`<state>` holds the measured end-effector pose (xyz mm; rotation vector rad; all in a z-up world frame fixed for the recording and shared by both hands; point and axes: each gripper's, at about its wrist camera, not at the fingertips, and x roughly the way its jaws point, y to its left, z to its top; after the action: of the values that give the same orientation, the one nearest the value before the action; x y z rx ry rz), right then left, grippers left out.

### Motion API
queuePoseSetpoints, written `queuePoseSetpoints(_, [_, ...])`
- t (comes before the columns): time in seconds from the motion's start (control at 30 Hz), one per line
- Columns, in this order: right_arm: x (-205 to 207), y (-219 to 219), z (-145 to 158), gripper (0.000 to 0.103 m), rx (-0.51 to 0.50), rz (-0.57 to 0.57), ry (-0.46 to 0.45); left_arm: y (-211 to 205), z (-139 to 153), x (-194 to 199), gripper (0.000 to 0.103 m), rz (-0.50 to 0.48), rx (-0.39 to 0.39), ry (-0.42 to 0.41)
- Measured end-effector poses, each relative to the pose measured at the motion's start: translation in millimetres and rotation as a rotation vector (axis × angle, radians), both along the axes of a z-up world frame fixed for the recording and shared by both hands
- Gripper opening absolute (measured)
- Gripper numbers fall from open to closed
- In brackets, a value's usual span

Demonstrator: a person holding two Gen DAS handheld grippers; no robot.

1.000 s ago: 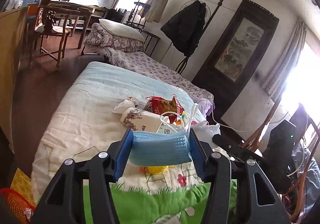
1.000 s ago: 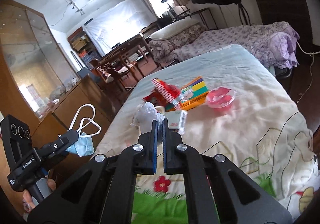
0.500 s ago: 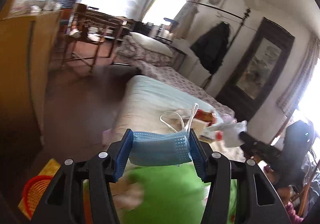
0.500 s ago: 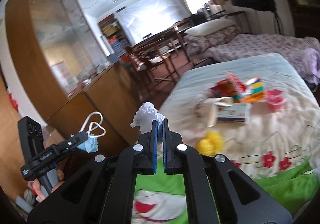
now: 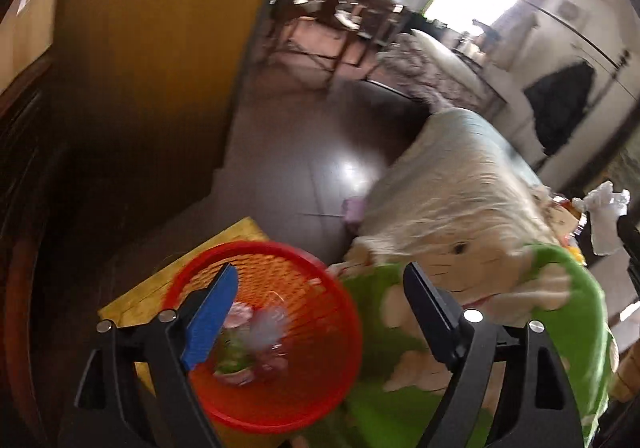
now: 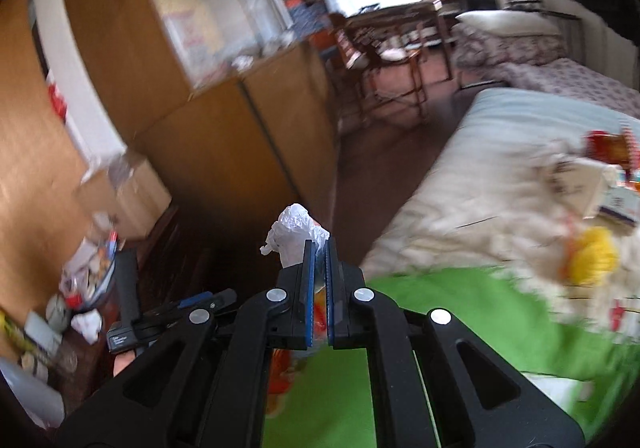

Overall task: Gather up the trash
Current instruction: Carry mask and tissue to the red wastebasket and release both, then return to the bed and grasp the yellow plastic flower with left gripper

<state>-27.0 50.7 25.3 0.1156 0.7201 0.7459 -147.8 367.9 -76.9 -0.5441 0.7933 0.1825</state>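
Round red mesh plastic basket [image 5: 276,332] open-topped, mouth unobstructed from above; some trash already inside. Green-and-cream quilted bed [image 5: 460,208] edge bounds it on the right, tall brown wooden cabinet [image 5: 152,48] on the left. Dark bare floor [image 5: 312,152] between them is open passage.

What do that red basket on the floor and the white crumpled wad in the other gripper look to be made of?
The red basket looks like moulded plastic: a smooth, slightly glossy rim above a see-through lattice wall. The white wad, pinched in the shut right gripper, looks like thin plastic film or tissue: sharp crinkles, faintly translucent edges. The blur leaves that open.
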Motion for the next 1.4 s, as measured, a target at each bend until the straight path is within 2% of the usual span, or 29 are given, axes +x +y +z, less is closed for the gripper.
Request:
queuePoseSetpoints(0.23, [-5,89,-38,0.006,-0.130,0.163,0.082,44,-16,-34,0.090,0.143,0.099,0.050])
queuePoseSetpoints(0.33, [-5,117,-48,0.015,-0.164,0.226,0.123,55,-20,-43,0.093,0.181,0.137,0.065])
queuePoseSetpoints(0.37, [-4,121,-51,0.026,-0.169,0.235,0.125,59,-21,-47,0.093,0.193,0.135,0.068])
queuePoseSetpoints(0.4, [-4,126,-54,0.032,-0.178,0.236,0.127,58,-24,-49,0.093,0.195,0.129,0.069])
queuePoseSetpoints(0.5, [0,129,-60,0.032,-0.167,0.239,0.160,55,-22,-46,0.093,0.195,0.110,0.068])
queuePoseSetpoints(0.7, [1,119,-58,0.032,-0.120,0.214,0.169,42,-17,-40,0.093,0.174,0.124,0.061])
queuePoseSetpoints(0.83, [-1,104,-48,0.035,-0.087,0.188,0.147,26,-6,-34,0.093,0.144,0.158,0.056])
queuePoseSetpoints(1.03, [-3,61,-20,0.041,-0.051,0.106,0.052,-4,32,-29,0.094,0.084,0.236,0.010])
queuePoseSetpoints(1.23, [3,-21,2,0.046,0.025,-0.049,0.012,-60,77,-14,0.095,-0.022,0.316,-0.050])
queuePoseSetpoints(1.4, [8,-106,12,0.053,0.088,-0.227,-0.020,-129,110,8,0.097,-0.147,0.388,-0.104])
